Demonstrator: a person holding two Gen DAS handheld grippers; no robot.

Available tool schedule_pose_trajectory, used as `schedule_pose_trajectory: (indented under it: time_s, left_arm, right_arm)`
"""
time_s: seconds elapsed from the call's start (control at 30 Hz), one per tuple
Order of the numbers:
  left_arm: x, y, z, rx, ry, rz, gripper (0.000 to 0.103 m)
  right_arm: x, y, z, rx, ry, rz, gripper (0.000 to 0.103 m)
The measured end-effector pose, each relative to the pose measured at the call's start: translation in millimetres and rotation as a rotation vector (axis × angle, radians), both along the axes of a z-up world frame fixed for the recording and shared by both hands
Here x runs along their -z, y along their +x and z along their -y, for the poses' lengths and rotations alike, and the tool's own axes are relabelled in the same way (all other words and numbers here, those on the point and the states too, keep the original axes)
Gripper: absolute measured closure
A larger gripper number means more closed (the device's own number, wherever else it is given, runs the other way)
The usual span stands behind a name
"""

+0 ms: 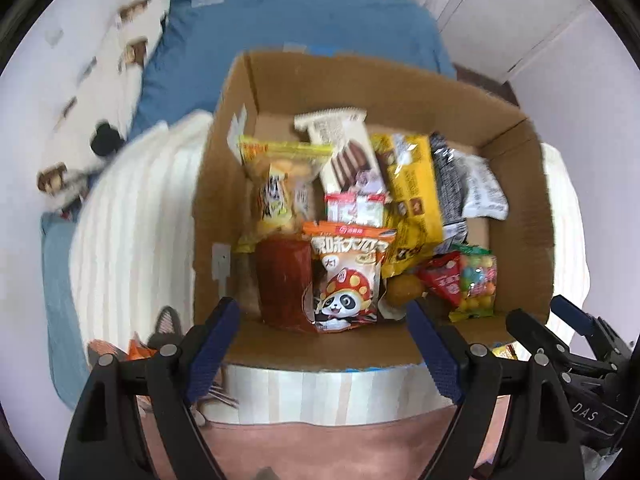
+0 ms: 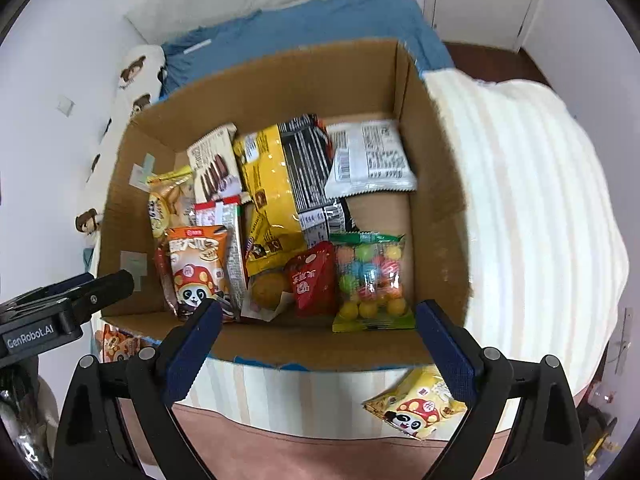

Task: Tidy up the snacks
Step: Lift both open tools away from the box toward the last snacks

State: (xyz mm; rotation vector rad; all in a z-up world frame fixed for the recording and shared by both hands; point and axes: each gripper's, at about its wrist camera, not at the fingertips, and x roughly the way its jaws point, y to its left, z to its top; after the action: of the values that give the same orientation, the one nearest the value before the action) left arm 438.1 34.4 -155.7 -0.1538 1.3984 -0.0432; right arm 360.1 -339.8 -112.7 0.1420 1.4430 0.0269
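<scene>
Both tools are pointing down over an open cardboard box that is sitting on a cream striped blanket on a bed with a blue sheet.

Left tool: jaws standing apart, nothing between the pads. It is hanging over the near left part of the box, above a red packet and an orange panda snack bag.

Right tool: jaws standing wide apart, nothing between the pads. It is hanging over the near edge of the box, above a clear bag of coloured candy balls.

Box contents, counted from the right wrist view:
- 1 orange panda snack bag, near left
- 1 bag of coloured candy balls, near right
- 1 red triangular packet, just beside the candy balls
- 1 round brown pastry, beside the red triangular packet
- 1 large yellow bag, centre
- 1 black-and-white printed packet, lying over the yellow bag
- 1 white packet with a barcode, far right
- 1 white chocolate-biscuit packet, far left
- 1 yellow-topped clear bag, against the left wall
- 1 red-and-white packet, standing behind the panda bag

Outside the box: 1 yellow panda snack bag is lying on the blanket at the near right, and 1 orange bag is lying at the near left; the rest of it is hidden.
</scene>
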Motion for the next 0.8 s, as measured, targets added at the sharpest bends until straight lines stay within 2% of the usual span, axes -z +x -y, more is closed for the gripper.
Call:
schedule_pose_trajectory:
  time_s: [0.27,0.37,0.47,0.63,0.8]
  left_arm:
    - [-51,-44,7,0.012,0.034,0.22,0.018]
    - [-63,-67,8,-0.002,0.039,0.292,0.018]
    - [-64,-90,9,-0.02,0.037,0.33,0.018]
    - [-41,-129,4,-0.075,-0.015,0.306,0.018]
    - [6,-151,5,-0.13,-0.026,0.208,0.018]
  right_arm:
    - [-46,-40,-4,-0.016,-0.029,0.164,0.004]
    - [-60,-59,-5,-0.015,-0.021,0.214,0.004]
    - [-67,-79,-3,-0.006,0.002,0.232,0.004]
    - [-46,-118,21,0.065,0.048,0.204,0.004]
    - [15,-139,77,0.264,0.085,0.081,0.004]
